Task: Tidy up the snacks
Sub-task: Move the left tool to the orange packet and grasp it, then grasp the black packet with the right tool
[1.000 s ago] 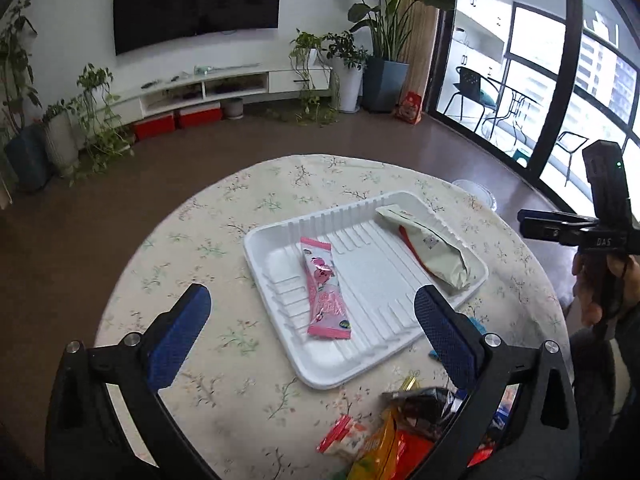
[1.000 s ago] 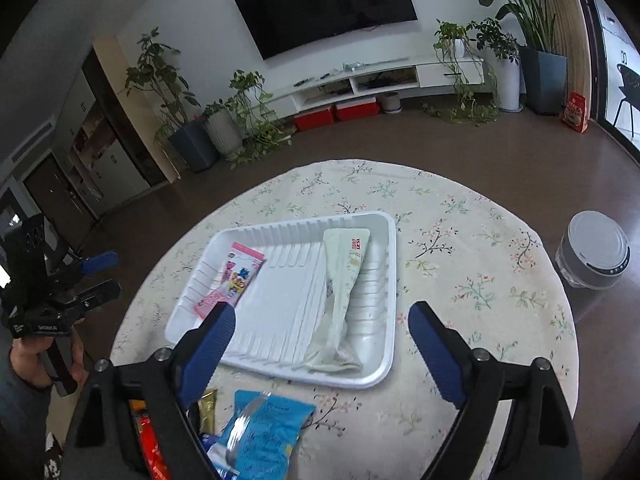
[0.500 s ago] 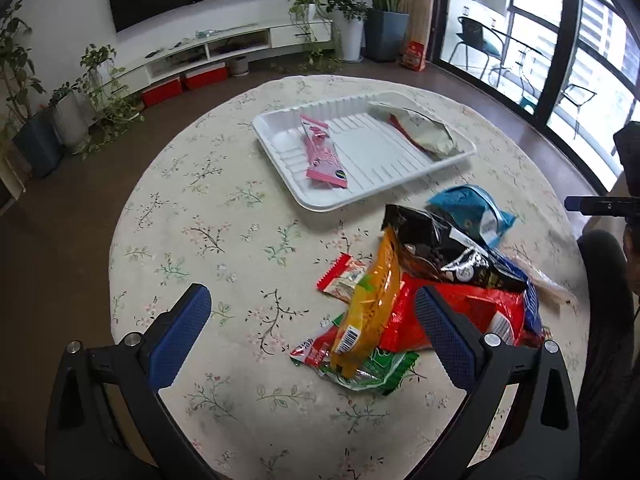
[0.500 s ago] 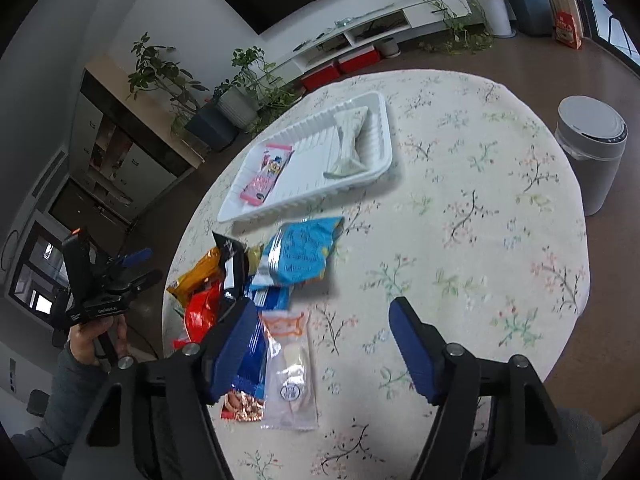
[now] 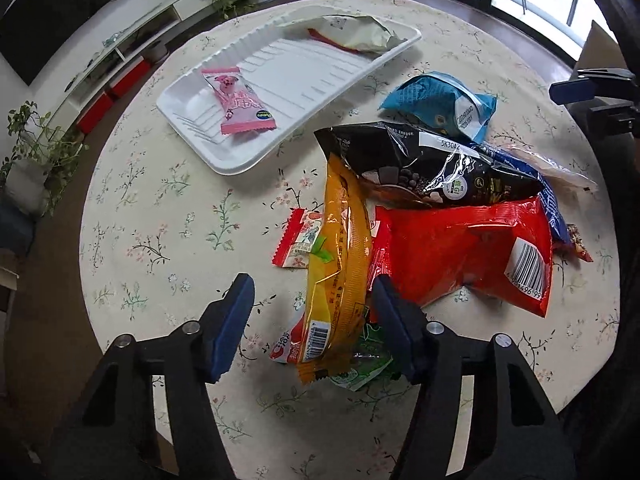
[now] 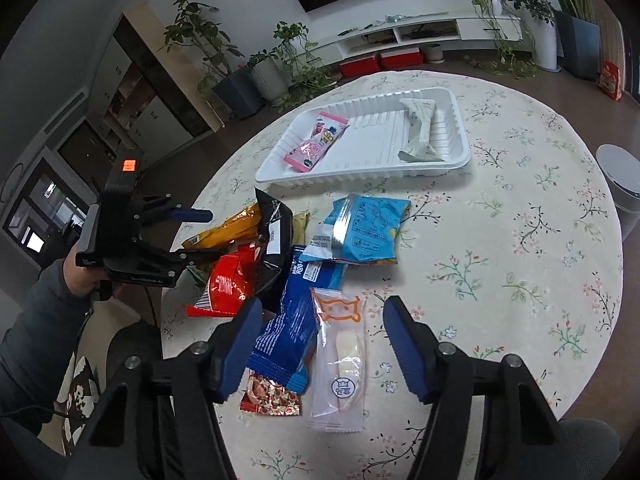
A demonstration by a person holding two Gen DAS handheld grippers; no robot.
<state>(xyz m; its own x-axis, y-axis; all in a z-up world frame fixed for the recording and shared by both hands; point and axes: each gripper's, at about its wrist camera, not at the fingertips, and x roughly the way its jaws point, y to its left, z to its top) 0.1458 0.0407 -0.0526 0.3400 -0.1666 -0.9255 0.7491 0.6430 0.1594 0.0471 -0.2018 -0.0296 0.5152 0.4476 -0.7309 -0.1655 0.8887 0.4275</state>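
A white tray (image 5: 316, 76) on the round table holds a pink candy pack (image 5: 238, 106) and a cream packet (image 5: 352, 34); the tray also shows in the right wrist view (image 6: 456, 152). A heap of snack bags lies nearer: an orange-yellow bag (image 5: 340, 272), a red bag (image 5: 460, 252), a black bag (image 5: 424, 168), a light blue bag (image 5: 436, 104). My left gripper (image 5: 312, 316) is open, its fingers either side of the orange-yellow bag's near end. My right gripper (image 6: 322, 340) is open above a clear cat-print packet (image 6: 340, 356) and a dark blue pack (image 6: 288, 328).
The table wears a floral cloth (image 5: 160, 216). A small red-white candy (image 5: 298, 240) lies left of the heap. A foil snack (image 6: 270, 398) lies by the right gripper's left finger. A grey bin (image 6: 620, 180) stands on the floor right of the table.
Both grippers have pulled back from the tray and come down over the snack heap. The left gripper's fingers have drawn closer together around the orange-yellow bag.
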